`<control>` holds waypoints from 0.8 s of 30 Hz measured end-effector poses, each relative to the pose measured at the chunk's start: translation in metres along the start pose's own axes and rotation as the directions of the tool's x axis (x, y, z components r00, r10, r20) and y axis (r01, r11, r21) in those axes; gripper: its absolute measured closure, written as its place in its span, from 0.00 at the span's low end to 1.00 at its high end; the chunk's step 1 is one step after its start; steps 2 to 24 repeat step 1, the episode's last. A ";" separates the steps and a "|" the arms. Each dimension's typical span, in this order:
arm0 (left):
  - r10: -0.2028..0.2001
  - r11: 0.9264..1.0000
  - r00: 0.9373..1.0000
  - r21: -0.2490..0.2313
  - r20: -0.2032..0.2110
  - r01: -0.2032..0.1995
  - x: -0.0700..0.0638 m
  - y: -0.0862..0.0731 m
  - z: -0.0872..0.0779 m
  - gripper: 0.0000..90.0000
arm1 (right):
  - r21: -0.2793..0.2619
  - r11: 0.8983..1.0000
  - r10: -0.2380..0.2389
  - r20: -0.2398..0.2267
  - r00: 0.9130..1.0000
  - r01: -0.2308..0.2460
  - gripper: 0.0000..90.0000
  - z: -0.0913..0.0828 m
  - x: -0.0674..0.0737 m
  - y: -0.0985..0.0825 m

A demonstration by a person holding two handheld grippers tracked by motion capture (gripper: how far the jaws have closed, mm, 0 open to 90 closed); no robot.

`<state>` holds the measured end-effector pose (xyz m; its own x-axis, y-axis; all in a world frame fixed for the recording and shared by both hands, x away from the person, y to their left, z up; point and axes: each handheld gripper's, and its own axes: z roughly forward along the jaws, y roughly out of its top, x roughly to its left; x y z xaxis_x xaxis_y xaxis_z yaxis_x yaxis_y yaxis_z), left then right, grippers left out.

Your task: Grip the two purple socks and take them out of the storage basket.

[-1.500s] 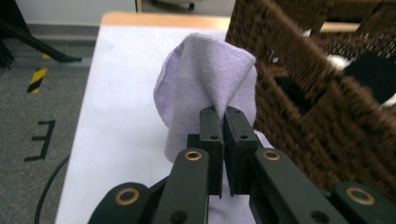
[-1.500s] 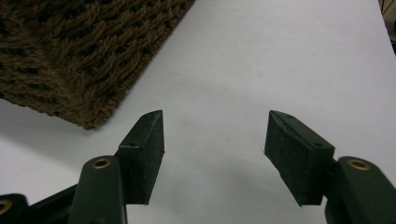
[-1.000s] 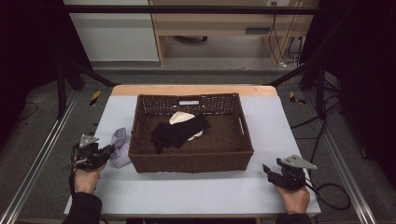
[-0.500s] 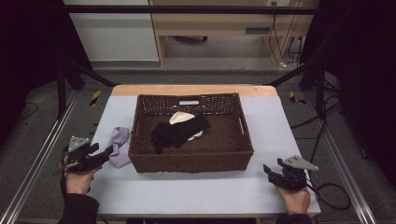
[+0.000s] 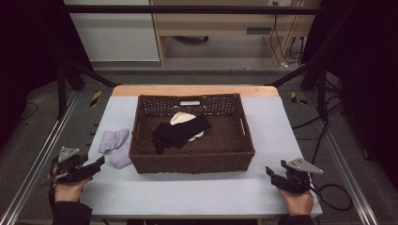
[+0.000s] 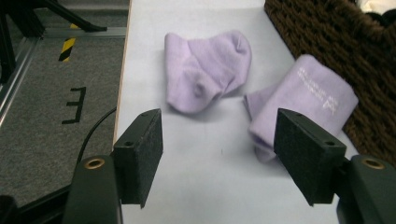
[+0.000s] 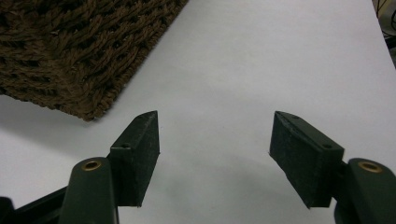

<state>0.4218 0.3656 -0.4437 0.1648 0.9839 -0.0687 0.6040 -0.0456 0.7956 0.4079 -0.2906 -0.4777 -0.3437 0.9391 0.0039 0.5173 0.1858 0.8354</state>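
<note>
Dim lab room, grey floor around a pale blue table (image 5: 197, 197) with a brown wicker basket (image 5: 192, 161) sitting mid-frame. We are seeing two lilac socks (image 5: 115, 146) lying on the table just left of the basket; in the left gripper view one sock sits upper centre and the other at right, its edge touching the basket wall. Inside the basket a black garment (image 5: 180, 132) is draped over a cream one (image 5: 182, 118).

Left gripper (image 5: 94, 165) is sitting at the lower left of the high view, its jaws having just been opening and now standing wide with nothing between them, the socks lying clear ahead of the pads. Right gripper (image 5: 272, 172) is resting at the lower right near the basket corner; its jaws have just been opening too, standing apart over bare table.

We are judging the step as a release just done: socks are out, laundry sorting is underway. Next move is likely calling for a reach over the basket rim to pinch the black garment, coming down from above so the wicker wall is not getting snagged.
</note>
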 end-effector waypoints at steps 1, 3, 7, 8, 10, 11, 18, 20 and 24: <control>0.004 1.000 1.000 0.005 -0.002 -0.004 0.000 -0.003 -0.002 0.36 | -0.002 1.000 0.003 0.001 1.000 -0.003 0.37 0.000 0.000 0.000; 0.004 1.000 1.000 0.005 -0.002 -0.004 0.000 -0.003 -0.002 0.36 | -0.002 1.000 0.003 0.001 1.000 -0.003 0.37 0.000 0.000 0.000; 0.004 1.000 1.000 0.005 -0.002 -0.004 0.000 -0.003 -0.002 0.36 | -0.002 1.000 0.003 0.001 1.000 -0.003 0.37 0.000 0.000 0.000; 0.004 1.000 1.000 0.005 -0.002 -0.004 0.000 -0.003 -0.002 0.36 | -0.002 1.000 0.003 0.001 1.000 -0.003 0.37 0.000 0.000 0.000; 0.004 1.000 1.000 0.005 -0.002 -0.004 0.000 -0.003 -0.002 0.36 | -0.002 1.000 0.003 0.001 1.000 -0.003 0.37 0.000 0.000 0.000; 0.004 1.000 1.000 0.005 -0.002 -0.004 0.000 -0.003 -0.002 0.36 | -0.002 1.000 0.003 0.001 1.000 -0.003 0.37 0.000 0.000 0.000; 0.004 1.000 1.000 0.005 -0.002 -0.004 0.000 -0.003 -0.002 0.36 | -0.002 1.000 0.003 0.001 1.000 -0.003 0.37 0.000 0.000 0.000; 0.004 1.000 1.000 0.005 -0.002 -0.004 0.000 -0.003 -0.002 0.36 | -0.002 1.000 0.003 0.001 1.000 -0.003 0.37 0.000 0.000 0.000; 0.004 1.000 1.000 0.005 -0.002 -0.004 0.000 -0.003 -0.002 0.36 | -0.002 1.000 0.003 0.001 1.000 -0.003 0.37 0.000 0.000 0.000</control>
